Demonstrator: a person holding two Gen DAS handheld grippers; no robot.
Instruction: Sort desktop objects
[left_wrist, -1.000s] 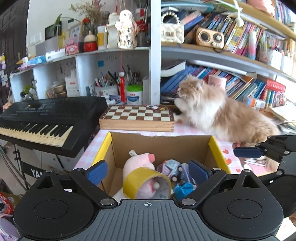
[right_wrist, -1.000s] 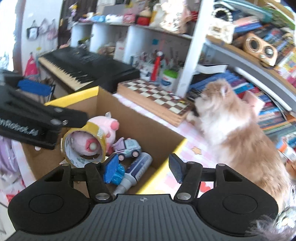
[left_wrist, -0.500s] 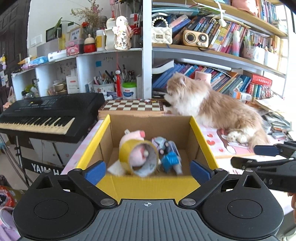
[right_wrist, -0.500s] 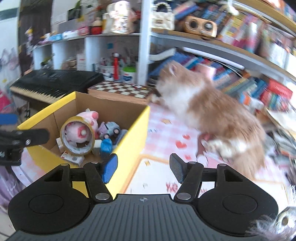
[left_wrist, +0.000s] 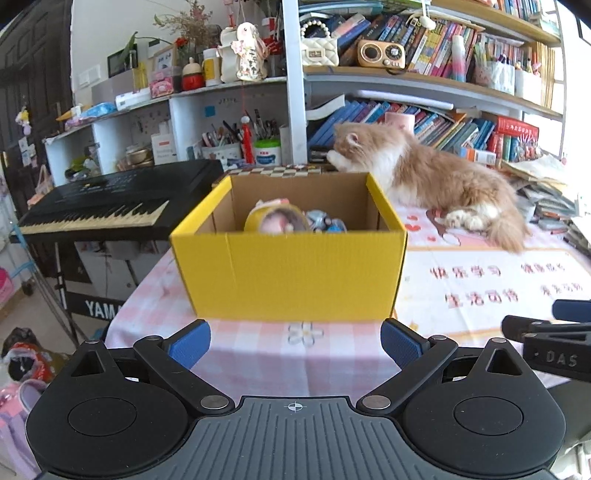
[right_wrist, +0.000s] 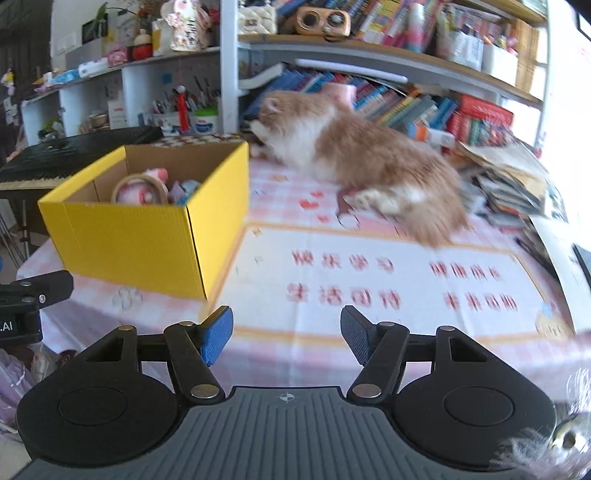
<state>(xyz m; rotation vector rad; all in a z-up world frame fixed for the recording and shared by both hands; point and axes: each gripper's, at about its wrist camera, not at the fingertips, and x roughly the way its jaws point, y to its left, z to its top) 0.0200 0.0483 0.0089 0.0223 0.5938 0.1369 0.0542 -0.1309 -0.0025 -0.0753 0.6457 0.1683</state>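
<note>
A yellow cardboard box (left_wrist: 291, 273) (right_wrist: 147, 240) stands on the pink checked tablecloth. Inside it lie a roll of yellow tape (left_wrist: 275, 221) (right_wrist: 138, 190), a pink plush pig (right_wrist: 155, 173) and a small blue toy car (left_wrist: 325, 221). My left gripper (left_wrist: 295, 341) hovers just in front of the box, wide open, nothing between its blue pads. My right gripper (right_wrist: 286, 336) hangs over the white printed mat (right_wrist: 388, 288) to the right of the box; its jaws are opening with nothing between them. Each gripper shows at the edge of the other's view.
A fluffy orange and white cat (left_wrist: 436, 181) (right_wrist: 362, 158) lies on the table behind and right of the box. A chessboard (left_wrist: 273, 170) sits behind the box, a black keyboard (left_wrist: 110, 203) to the left. Bookshelves (left_wrist: 424, 92) fill the back; papers (right_wrist: 509, 184) pile up at right.
Both grippers pulled back from above the box, which now stands farther away with only its front wall facing me. The left jaws widened, the right ones slightly. The right gripper rolled upright.
</note>
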